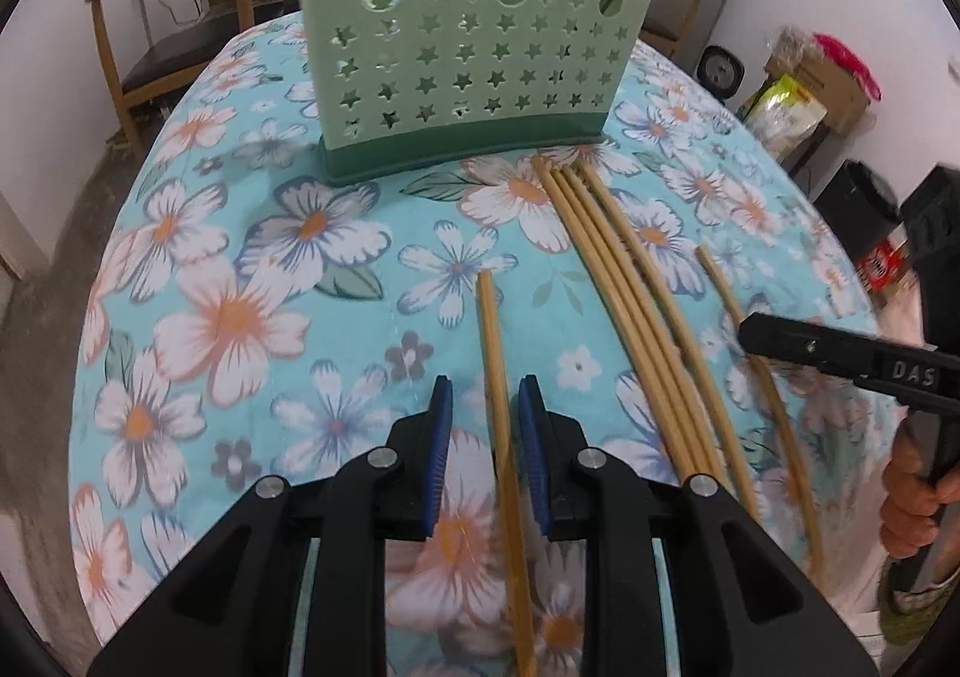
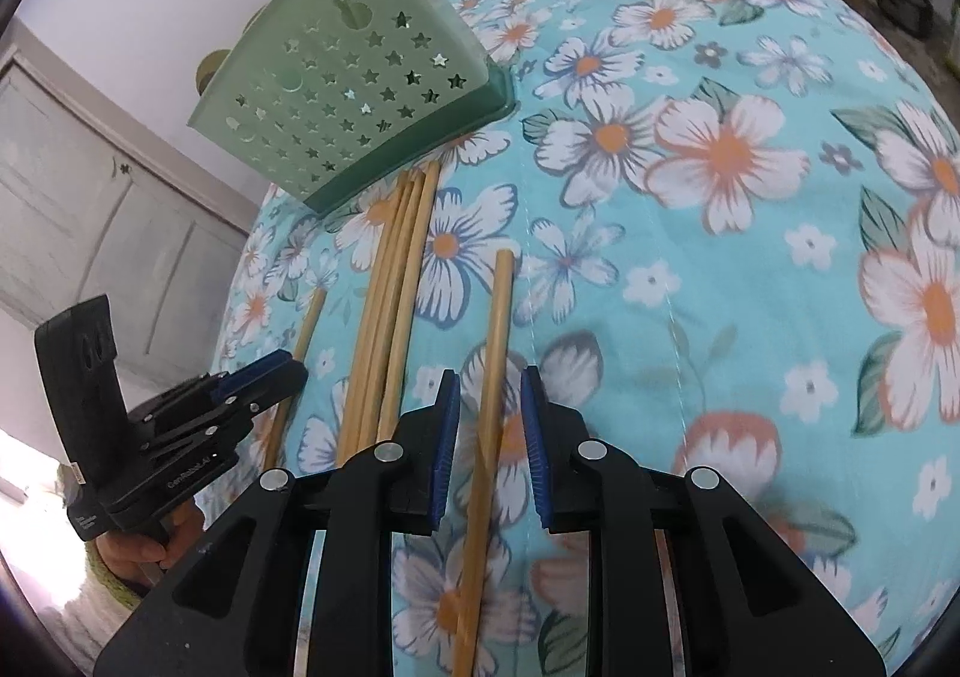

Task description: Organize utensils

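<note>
Both jaws parted, gripping nothing: left gripper (image 1: pixel 485 425) and right gripper (image 2: pixel 491 413) each straddling a chopstick (image 1: pixel 499 377) lying loose, likely for dropping into holder (image 1: pixel 468 53).

Tablecloth (image 1: pixel 252 257): turquoise w/ white-and-peach flowers, orange centres, grey-green leaves. Utensil holder (image 1: pixel 462 47) on it: pale mint, star cut-outs, darker green base. Chopsticks (image 1: pixel 624 281) in front of holder: plain tan bamboo. Left gripper (image 1: pixel 485 425) and right gripper (image 2: pixel 490 425): black bodies, blue pads. Chair (image 1: pixel 132 53) behind holder: light wood, seat dark, maybe black.
</note>
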A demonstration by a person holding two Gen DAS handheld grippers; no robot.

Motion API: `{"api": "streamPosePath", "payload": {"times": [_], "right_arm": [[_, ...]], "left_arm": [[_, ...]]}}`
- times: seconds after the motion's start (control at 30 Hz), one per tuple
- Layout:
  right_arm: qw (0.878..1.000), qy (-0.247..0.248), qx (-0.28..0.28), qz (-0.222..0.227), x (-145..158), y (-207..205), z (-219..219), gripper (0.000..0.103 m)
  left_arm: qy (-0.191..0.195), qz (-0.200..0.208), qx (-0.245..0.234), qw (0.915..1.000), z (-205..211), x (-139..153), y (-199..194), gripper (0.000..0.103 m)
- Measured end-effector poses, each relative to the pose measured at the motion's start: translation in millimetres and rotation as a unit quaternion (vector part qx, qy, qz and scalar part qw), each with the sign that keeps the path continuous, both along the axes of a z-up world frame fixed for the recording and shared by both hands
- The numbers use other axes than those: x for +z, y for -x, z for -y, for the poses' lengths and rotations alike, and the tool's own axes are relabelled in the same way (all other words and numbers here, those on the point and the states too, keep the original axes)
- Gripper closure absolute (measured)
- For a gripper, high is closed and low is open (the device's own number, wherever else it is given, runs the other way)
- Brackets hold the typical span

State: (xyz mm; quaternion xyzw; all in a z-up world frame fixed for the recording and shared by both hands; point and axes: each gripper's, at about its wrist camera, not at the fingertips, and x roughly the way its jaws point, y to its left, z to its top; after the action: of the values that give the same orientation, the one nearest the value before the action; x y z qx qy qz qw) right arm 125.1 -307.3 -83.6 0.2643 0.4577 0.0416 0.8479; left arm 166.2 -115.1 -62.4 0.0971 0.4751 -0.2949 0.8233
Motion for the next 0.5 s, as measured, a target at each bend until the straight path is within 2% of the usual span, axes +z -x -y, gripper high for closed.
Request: {"api": "streamPosePath", "payload": {"times": [0.27,0.37,0.47,0.5], "right_arm": [[0.999,0.044,0.008,0.004,-1,-22,-10,0.081],[0.998,0.061,0.003,0.005,-2,-28,-15,0.087],[0.997,0.072,-0.001,0.006,-4,-29,-15,0.096],[0.997,0.072,-0.002,0.006,-4,-28,-14,0.096]], "left_arm": [[-0.039,0.037,-0.001,0.9985,20,-5,-11,0.082],[-0.057,0.056,-0.004,0.9968,28,-6,-11,0.082],[-0.069,0.073,-0.006,0.995,35,-7,-10,0.089],[-0.072,0.078,-0.007,0.9943,36,-7,-9,0.095]]}}
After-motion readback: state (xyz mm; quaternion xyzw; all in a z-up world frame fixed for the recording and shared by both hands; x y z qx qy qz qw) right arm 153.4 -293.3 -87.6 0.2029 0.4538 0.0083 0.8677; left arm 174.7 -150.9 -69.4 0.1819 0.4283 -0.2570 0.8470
